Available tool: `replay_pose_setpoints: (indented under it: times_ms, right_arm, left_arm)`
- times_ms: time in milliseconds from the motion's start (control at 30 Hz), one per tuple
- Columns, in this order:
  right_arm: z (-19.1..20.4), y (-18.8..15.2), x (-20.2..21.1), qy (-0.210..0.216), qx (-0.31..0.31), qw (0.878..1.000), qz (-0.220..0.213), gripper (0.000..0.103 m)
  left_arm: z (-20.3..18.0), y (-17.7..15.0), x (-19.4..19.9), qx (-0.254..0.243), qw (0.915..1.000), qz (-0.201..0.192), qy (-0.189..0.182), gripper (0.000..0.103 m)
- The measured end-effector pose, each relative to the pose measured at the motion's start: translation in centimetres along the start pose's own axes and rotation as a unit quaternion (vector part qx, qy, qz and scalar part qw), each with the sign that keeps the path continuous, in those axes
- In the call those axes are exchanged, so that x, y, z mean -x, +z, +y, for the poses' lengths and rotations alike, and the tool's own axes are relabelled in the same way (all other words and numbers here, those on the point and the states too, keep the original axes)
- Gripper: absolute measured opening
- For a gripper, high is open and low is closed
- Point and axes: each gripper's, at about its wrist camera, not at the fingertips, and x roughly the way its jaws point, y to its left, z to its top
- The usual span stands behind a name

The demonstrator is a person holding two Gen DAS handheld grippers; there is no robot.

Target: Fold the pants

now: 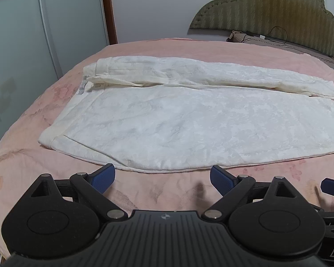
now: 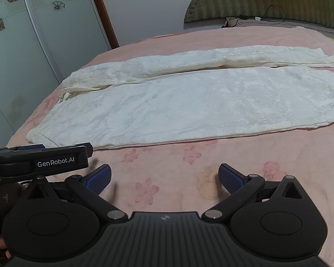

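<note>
While the white pants lie flat across the pink bedspread, only the right wrist view shows the left gripper side-on. Both it and the right gripper hover spread, empty.

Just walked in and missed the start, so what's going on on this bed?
A person holds a two-finger gripper in each hand over a pink bedspread. A pair of white pants lies spread flat on it, waistband to the left, the two legs side by side. The left gripper and the right gripper both hover open just short of the near edge, touching no cloth. No fold has been made yet.
</note>
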Motion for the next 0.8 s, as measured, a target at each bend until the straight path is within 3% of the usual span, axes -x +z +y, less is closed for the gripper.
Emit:
replay_pose_setpoints:
  times_ms: [367, 567, 800]
  right_arm:
    - [0.0, -0.1, 0.2, 0.003, 0.004, 1.0, -0.006, 0.103]
    - [0.4, 0.2, 0.8, 0.022, 0.045, 0.998, -0.048, 0.103]
    - [1.3, 0.9, 0.8, 0.068, 0.113, 0.986, -0.098, 0.103]
  left_arm:
    - [0.2, 0.0, -0.1, 0.0, 1.0, 0.002, 0.005, 0.094]
    - [0.4, 0.1, -0.4, -0.004, 0.9999, 0.0, 0.013, 0.094]
    - [0.6, 0.7, -0.9, -0.013, 0.9995, -0.006, 0.028, 0.094]
